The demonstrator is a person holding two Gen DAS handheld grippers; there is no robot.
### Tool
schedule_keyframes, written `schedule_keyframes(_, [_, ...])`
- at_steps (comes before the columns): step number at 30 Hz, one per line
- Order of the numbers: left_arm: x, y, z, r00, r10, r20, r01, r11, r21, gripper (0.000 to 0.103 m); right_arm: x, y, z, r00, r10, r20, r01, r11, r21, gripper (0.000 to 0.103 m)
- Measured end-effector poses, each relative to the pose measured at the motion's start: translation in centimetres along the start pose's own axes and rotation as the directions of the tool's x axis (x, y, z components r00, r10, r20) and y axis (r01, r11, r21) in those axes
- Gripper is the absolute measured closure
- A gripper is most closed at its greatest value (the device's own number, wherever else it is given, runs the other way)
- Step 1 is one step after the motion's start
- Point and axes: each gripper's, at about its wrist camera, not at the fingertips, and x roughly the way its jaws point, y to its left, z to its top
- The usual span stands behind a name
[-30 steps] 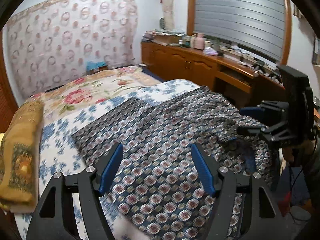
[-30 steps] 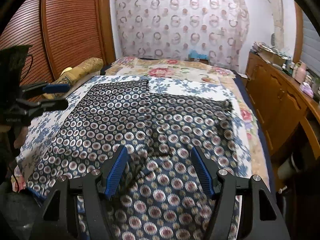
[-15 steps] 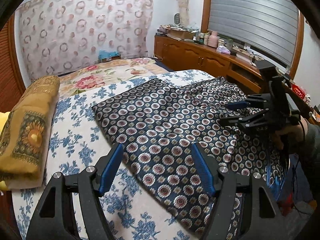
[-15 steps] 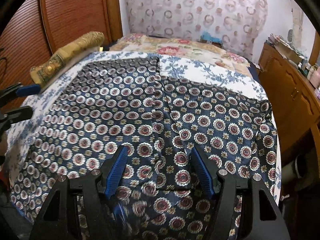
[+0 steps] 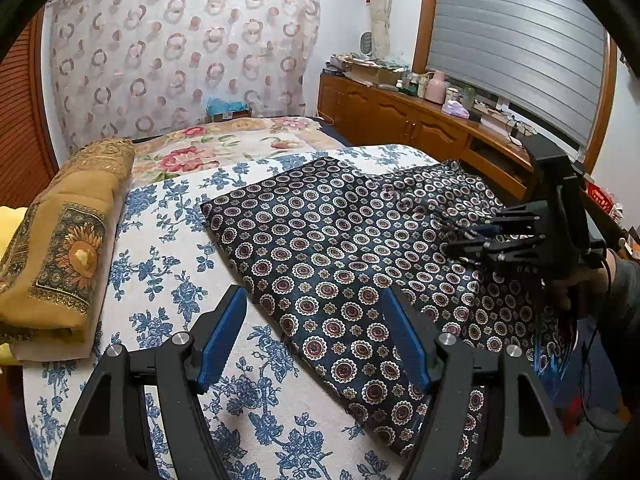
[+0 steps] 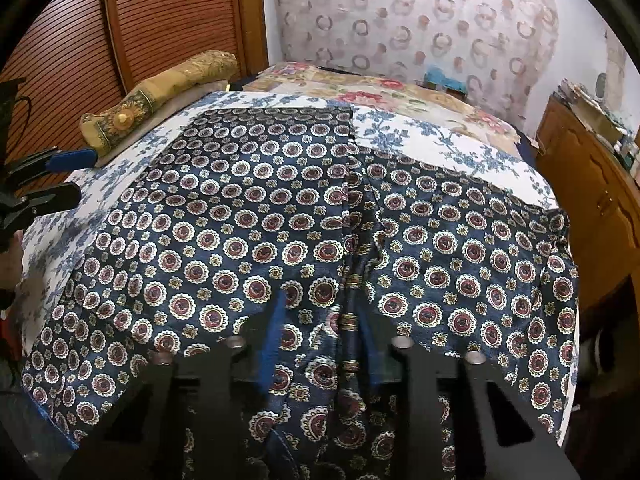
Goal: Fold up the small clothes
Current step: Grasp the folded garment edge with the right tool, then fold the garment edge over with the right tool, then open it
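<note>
Now the right gripper (image 6: 320,344) pinches the navy medallion-print garment (image 6: 248,240), spread flat.

Legible text: faint embossed letters, apparently "DA", on body of right gripper (image 5: 472,236), at 3 o'clock in left wrist view. Nothing else readable.
</note>
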Motion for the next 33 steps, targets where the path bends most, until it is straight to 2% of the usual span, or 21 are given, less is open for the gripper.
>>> schedule_keyframes(3, [0.1, 0.0, -0.1, 1.0, 0.003, -0.003, -0.003, 1.0, 0.001, 0.032, -0.7, 0.2, -0.3, 1.0, 0.004, 0.03, -0.004, 1.0, -0.007, 0.098])
schedule_keyframes(5, [0.2, 0.0, -0.2, 1.0, 0.003, -0.007, -0.003, 1.0, 0.0, 0.032, -1.8, 0.5, -0.6, 0.998, 0.014, 0.064, -0.014, 1.0, -0.007, 0.099])
schedule_keyframes(7, [0.3, -0.1, -0.3, 1.0, -0.001, -0.011, 0.001, 1.0, -0.004, 0.032, -2.9, 0.4, -0.9, 0.995, 0.012, 0.102, -0.012, 1.0, 0.004, 0.099])
schedule_keyframes(15, [0.6, -0.6, -0.7, 1.0, -0.026, -0.016, 0.025, 1.0, -0.012, 0.032, -6.5, -0.4, -3.5, 0.989, -0.034, 0.146, 0.027, 0.998, 0.054, 0.099])
schedule_keyframes(27, [1.3, -2.4, -0.7, 0.998, -0.045, -0.033, 0.046, 0.999, 0.013, 0.032, -10.9, -2.3, -7.4, 0.978, -0.151, 0.144, 0.132, 0.982, 0.134, 0.099])
schedule_keyframes(33, [1.6, -3.4, -0.6, 0.998, -0.054, -0.04, 0.055, 0.998, 0.028, 0.032, -12.9, -1.8, -9.0, 0.964, -0.219, 0.15, 0.194, 0.967, 0.164, 0.099])
